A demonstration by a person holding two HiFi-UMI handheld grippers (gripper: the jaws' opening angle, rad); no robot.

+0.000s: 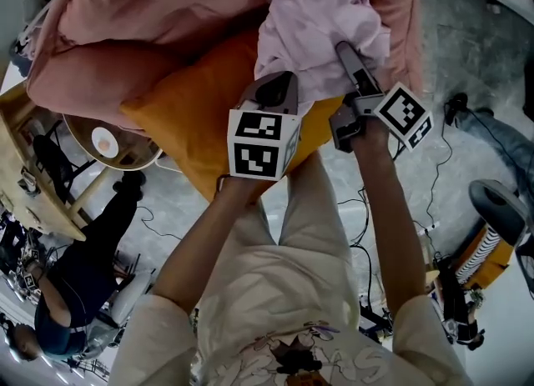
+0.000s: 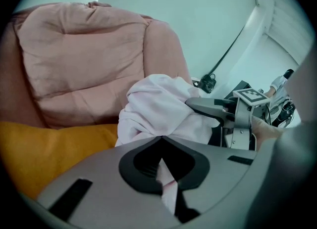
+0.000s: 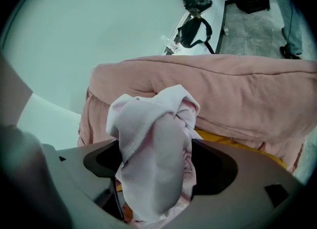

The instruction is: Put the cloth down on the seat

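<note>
In the head view the pink padded armchair (image 1: 125,51) fills the frame from nine to twelve o'clock. A mustard-orange square cushion (image 1: 192,122) lies on its seat, at about ten o'clock from the middle. At twelve to one o'clock sits the crumpled pale lilac cloth (image 1: 317,22), bunched in a heap. It touches the far edge of the cushion and leans on the pink padding behind it.

The left claw (image 1: 279,88) meets the cloth at its six o'clock edge. Its own view shows the jaws drawn together with a thin fold of the cloth pinched between them, so it holds that fold. The right claw (image 1: 350,61) lies at the heap's four o'clock side. Its jaws stand wide, and a thick bundle of the cloth rises between them with dark gaps on both sides, so the pads do not seem to press it.

Judged from this, the task is near its end. The bulk of the cloth appears to rest on the seat, and the right claw has no grip on it. What is left is for the left claw to part its jaws. Both claws must then draw clear without dragging the fabric, which drapes over the right claw and could come along with it.
</note>
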